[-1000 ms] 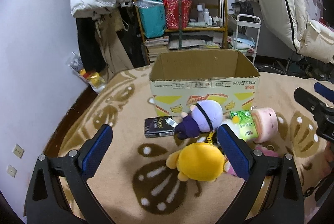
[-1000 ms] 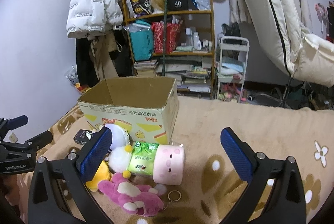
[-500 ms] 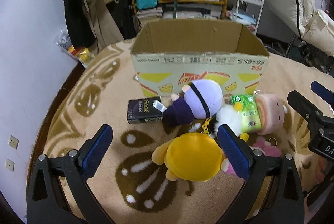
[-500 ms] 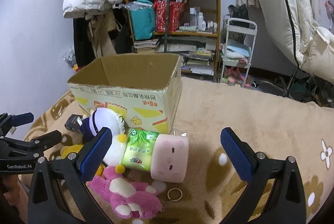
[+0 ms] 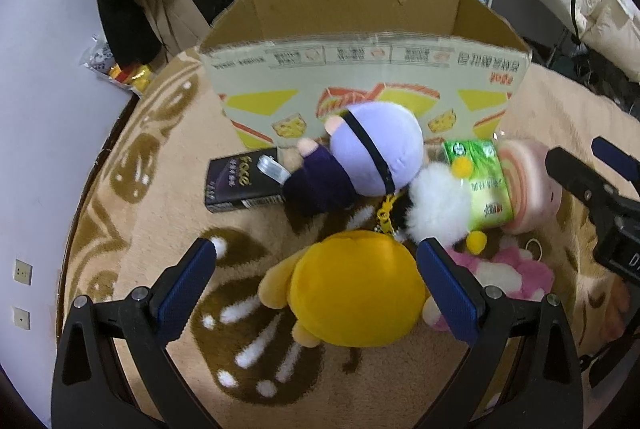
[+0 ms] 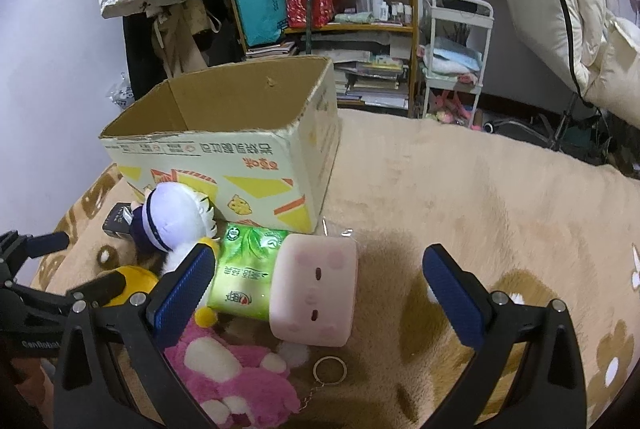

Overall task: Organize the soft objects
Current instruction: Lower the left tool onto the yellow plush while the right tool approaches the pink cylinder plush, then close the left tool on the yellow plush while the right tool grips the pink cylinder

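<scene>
The left hand-held gripper (image 5: pixel 316 287) is hanging wide open and empty over the round yellow plush toy (image 5: pixel 356 289), one blue pad on either side of it, neither clearly touching. The right hand-held gripper (image 6: pixel 316 295) is also standing released and empty, its opening facing the pink square plush pig cushion (image 6: pixel 314 295), which is lying against the green plastic tissue pack (image 6: pixel 246 275).

All the soft things are sitting in a heap on the beige patterned fleece blanket (image 6: pixel 460 197), just in front of the open cardboard box (image 5: pixel 360 25), and none is inside it yet. The lavender-headed plush doll with the dark purple body (image 5: pixel 360 159) is leaning on the box's front wall, the white fluffy pompom toy (image 5: pixel 438 205) is pressed between it and the tissue pack, and the pink-and-cream plush bear (image 6: pixel 236 369) is lying nearest, a metal key ring (image 6: pixel 330 370) on a chain beside it.

Several things could be going wrong from here, I judge. The yellow toy is fat and springy, so a shallow pinch may be squeezing it out of the pads. A yellow chain (image 5: pixel 384 213) is running from the heap close to that toy, and it may be dragging a neighbour along on the lift. The black rectangular carton (image 5: pixel 240 185) and the tissue pack are not plush, so grabbing them by mistake is a risk. Both grippers are working close together and could be colliding.
</scene>
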Demonstrator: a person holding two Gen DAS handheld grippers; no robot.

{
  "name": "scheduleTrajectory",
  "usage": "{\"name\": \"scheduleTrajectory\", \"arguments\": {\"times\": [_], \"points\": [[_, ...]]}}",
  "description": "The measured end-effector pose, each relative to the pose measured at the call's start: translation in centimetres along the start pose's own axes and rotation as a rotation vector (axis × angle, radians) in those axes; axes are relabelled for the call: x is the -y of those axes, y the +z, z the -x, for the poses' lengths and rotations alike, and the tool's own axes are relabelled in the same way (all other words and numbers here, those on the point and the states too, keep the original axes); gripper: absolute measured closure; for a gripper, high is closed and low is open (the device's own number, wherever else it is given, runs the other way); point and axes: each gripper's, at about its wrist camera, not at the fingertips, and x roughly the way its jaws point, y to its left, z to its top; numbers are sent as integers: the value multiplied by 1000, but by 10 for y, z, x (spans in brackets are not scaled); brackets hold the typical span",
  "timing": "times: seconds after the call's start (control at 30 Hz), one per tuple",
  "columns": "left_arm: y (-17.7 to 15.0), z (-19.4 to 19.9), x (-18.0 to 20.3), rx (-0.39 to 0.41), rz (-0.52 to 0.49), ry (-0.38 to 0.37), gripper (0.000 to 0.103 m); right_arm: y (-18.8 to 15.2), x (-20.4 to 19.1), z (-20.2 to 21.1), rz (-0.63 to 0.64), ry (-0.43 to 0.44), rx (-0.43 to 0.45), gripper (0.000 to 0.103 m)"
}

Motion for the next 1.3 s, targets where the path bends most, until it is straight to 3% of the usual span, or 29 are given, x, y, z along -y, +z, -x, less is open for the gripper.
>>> {"name": "scheduleTrajectory", "arguments": {"times": [0.27,0.37,0.67,1.0,1.3], "points": [[0,-21,12,-65,-42,-17,4,-2,13,-19,-50,25,-55,0],[-1,-28,16,-89,-56,-15,4,-4,16,-31,-55,17,-99,13],[-6,-44,23,-146,-75,-17,4,-8,17,-42,-55,41,-153,29],[-7,-58,12,-194,-2,-66,4,-10,14,-42,-45,68,-172,45],[-13,-61,-4,-203,73,-135,19,-10,13,-43,-37,87,-185,56]]}}
